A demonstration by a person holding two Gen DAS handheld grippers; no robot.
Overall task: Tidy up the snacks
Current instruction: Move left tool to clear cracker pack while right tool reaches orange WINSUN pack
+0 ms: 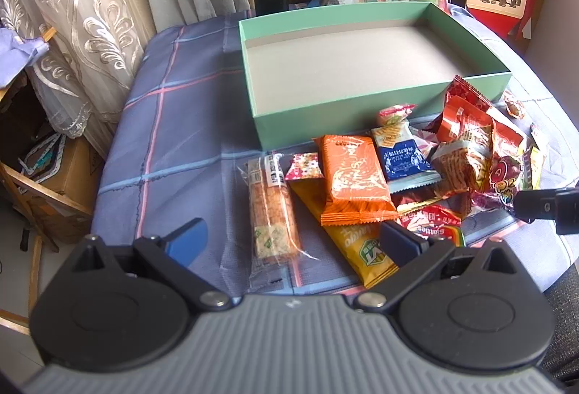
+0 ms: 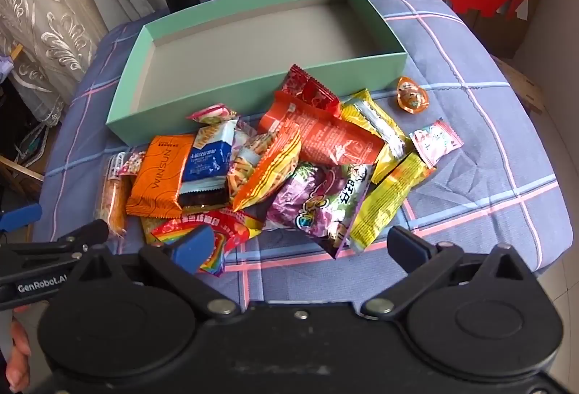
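Snacks [image 2: 275, 173] lie heaped on the checked cloth [image 2: 470, 176], at six o'clock from the bare green box [image 2: 253, 97]; we hover our left tool [image 1: 289, 245] and right tool [image 2: 304, 249] over them, both spread wide, gripping nothing

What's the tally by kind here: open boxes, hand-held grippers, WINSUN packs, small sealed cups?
green box: 1
hand-held grippers: 2 (left hand-held gripper, right hand-held gripper)
orange WINSUN pack: 1
small orange sealed cup: 1
Total: 5
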